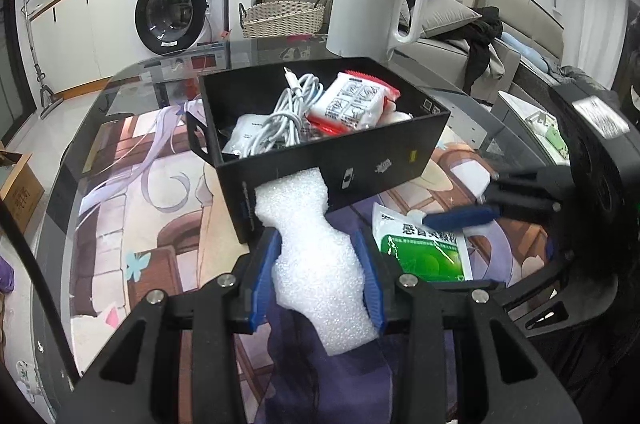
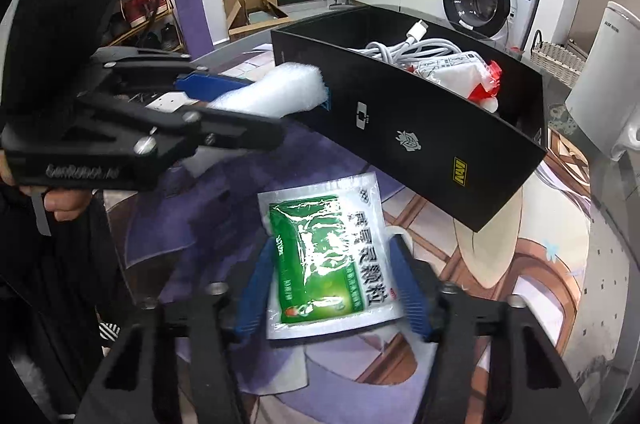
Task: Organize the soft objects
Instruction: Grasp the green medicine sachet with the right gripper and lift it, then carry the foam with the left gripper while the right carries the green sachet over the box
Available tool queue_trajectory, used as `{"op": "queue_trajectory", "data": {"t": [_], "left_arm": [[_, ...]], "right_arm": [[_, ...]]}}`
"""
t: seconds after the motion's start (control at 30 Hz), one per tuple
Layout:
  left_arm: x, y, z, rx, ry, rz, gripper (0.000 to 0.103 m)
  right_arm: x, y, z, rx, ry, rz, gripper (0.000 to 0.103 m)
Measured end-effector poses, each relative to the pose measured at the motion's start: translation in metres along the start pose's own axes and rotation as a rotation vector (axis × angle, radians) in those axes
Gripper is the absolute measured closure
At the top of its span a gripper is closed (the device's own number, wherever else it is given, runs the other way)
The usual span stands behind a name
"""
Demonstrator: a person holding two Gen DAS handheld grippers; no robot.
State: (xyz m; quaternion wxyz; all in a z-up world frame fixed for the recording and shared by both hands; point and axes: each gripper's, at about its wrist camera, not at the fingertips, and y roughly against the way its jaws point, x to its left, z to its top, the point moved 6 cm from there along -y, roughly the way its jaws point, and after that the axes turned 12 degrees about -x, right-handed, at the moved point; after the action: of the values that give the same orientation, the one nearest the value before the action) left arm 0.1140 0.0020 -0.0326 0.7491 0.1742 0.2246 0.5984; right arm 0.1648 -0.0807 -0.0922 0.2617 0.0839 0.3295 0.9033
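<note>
While the left gripper pinches a white foam sheet between its blue pads at lower centre of the left wrist view, the sheet's far end leans against the near wall of the black box at mid-frame. Inside the box lie a coiled white cable and, to its right, a red-and-white packet. A white kettle stands beyond the box, upper right of centre. At lower right, the green sachet lies on the printed table mat with the right gripper's blue finger over its top edge.

In the right wrist view, the left gripper and foam sit upper left, the box upper right. At lower centre, the right gripper has its jaws narrowed around the green sachet; whether the pads press on it cannot be told.
</note>
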Motion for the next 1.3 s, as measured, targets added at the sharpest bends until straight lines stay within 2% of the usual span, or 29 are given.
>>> {"op": "queue_trajectory", "data": {"t": [0.13,0.23,0.63,1.3], "left_arm": [[-0.004,0.006,0.005,-0.025,-0.011,-0.002,0.065],[-0.005,0.006,0.008,-0.036,-0.014,-0.005,0.065],[-0.004,0.02,0.022,-0.101,-0.006,-0.019,0.065],[0.005,0.028,0.057,-0.193,0.025,-0.001,0.065]], "right_arm": [[0.002,0.007,-0.002,-0.021,-0.003,0.006,0.067],[0.004,0.013,-0.004,-0.032,-0.008,0.01,0.069],[-0.001,0.069,0.03,-0.229,-0.053,0.012,0.069],[-0.04,0.072,0.067,-0.327,-0.174,-0.108,0.069]]}}
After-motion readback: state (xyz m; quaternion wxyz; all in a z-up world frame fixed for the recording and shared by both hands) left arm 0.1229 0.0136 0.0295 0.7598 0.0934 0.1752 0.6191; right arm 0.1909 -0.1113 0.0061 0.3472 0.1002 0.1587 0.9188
